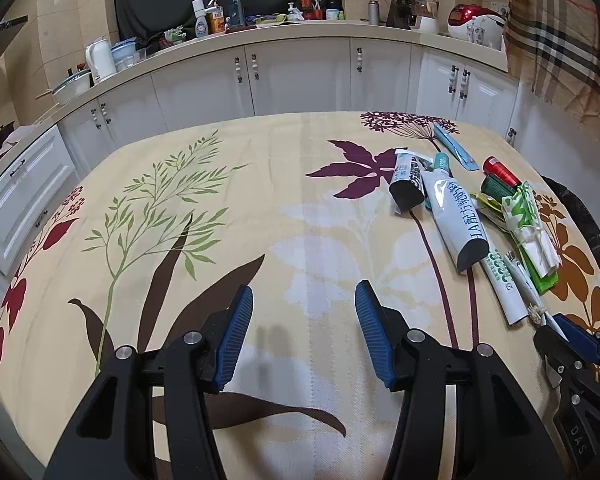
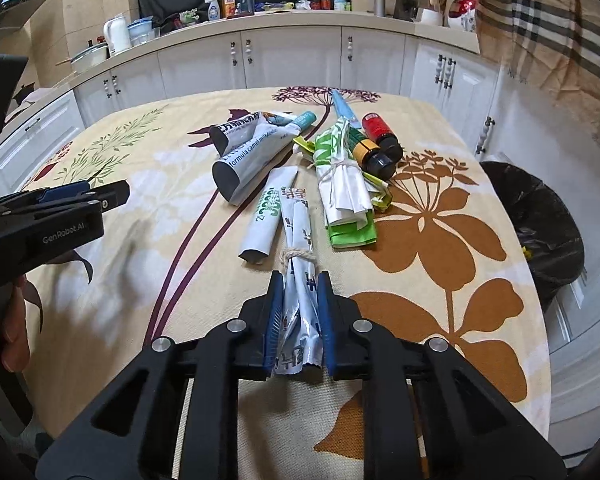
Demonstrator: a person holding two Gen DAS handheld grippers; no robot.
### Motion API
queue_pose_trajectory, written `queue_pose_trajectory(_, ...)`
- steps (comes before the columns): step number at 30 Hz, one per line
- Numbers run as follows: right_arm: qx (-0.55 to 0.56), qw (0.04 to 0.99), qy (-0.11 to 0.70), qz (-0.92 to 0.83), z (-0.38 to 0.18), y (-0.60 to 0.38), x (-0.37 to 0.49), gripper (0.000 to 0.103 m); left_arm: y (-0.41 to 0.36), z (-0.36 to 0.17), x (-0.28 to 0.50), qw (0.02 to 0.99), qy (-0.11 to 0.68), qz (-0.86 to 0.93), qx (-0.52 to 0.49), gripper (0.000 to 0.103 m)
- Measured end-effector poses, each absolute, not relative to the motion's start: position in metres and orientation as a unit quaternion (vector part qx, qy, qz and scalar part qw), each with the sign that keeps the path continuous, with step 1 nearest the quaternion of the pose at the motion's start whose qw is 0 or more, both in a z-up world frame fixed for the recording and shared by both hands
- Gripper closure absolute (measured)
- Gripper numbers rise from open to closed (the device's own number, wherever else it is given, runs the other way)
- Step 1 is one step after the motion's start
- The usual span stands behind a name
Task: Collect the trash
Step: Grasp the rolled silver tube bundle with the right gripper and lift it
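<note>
One black-lined bin (image 2: pixel 540 216) beside the table (image 2: pixel 480 320) holds yellow scrap (image 2: pixel 527 251).

My left hand-held gripper (image 2: pixel 60 216) reads "GenRobot.AI" on its side. A white packet (image 2: pixel 256 156) says "formula camel milk". My right hand-held gripper (image 1: pixel 572 340) seems to read "DAS", partly hidden.

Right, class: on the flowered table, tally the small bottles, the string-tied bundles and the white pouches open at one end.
Small bottles: 2
String-tied bundles: 2
White open-ended pouches: 3
Total: 7
</note>
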State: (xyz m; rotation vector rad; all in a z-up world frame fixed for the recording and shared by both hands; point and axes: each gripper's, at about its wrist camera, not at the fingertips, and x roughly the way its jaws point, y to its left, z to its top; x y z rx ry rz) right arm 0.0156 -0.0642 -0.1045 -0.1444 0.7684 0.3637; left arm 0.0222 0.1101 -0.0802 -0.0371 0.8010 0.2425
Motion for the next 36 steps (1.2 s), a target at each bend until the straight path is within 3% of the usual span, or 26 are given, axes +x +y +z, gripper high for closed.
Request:
queue_pose_trajectory(12, -0.056, 0.930, 0.323, 0.167, -0.071, -0.083, 0.009, 0.086, 0.085, -0.075, 0.027, 0.918, 0.386, 0.092, -0.012, 0.050)
queue_pose_trajectory(36, -0.007, 0.939, 0.328, 0.101, -0.072, -0.155, 0.084, 0.086, 0.033, -0.070, 0.083, 0.910, 0.413, 0.019, -0.024, 0.050)
